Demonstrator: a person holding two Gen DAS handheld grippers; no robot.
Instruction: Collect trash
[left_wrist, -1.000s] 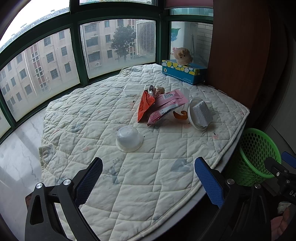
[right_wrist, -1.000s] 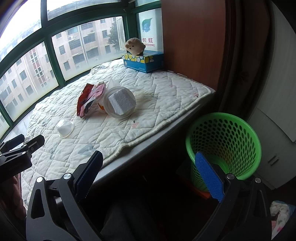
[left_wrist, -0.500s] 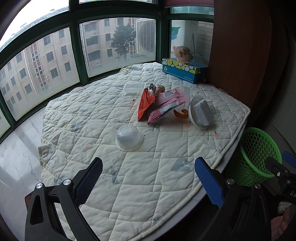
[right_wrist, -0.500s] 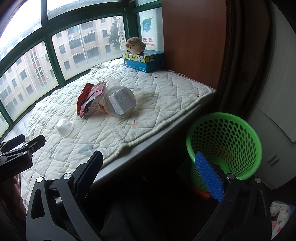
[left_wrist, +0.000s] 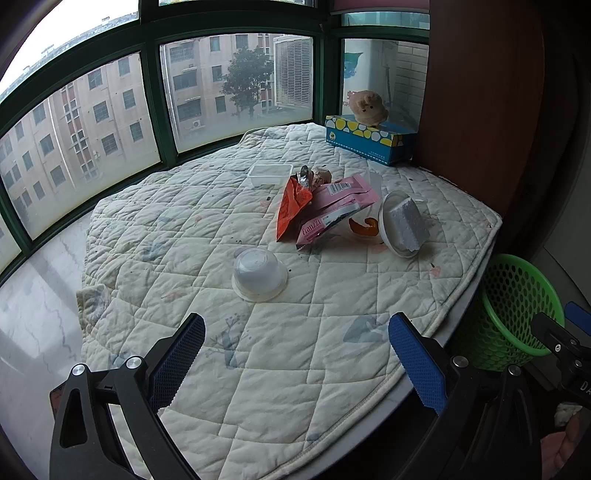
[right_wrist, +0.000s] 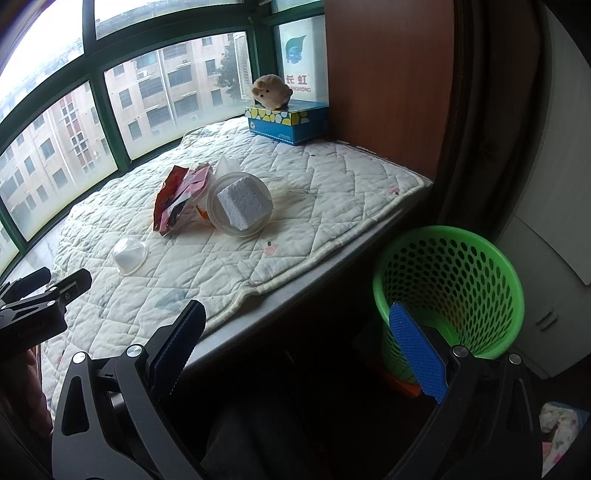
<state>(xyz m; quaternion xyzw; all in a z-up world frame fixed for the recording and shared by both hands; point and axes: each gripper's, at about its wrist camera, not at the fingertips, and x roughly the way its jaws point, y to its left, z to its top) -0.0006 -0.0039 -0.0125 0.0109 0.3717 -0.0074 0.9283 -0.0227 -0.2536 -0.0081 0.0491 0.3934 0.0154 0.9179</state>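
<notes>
The left gripper (left_wrist: 295, 354) is hovering with its jaws apart and empty at the bottom of the frame, above the quilted mat (left_wrist: 192, 229); the right gripper (right_wrist: 295, 332) is likewise gaping, empty; wrappers (left_wrist: 325, 206) and an upturned plastic cup (left_wrist: 258, 273) are lying mid-frame; the green basket (right_wrist: 450, 288) is standing lower right.

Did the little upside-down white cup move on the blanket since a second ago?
No. The cup sits at the same spot on the quilt, just as far from the orange wrapper. Neither hand-held gripper touches it.
</notes>
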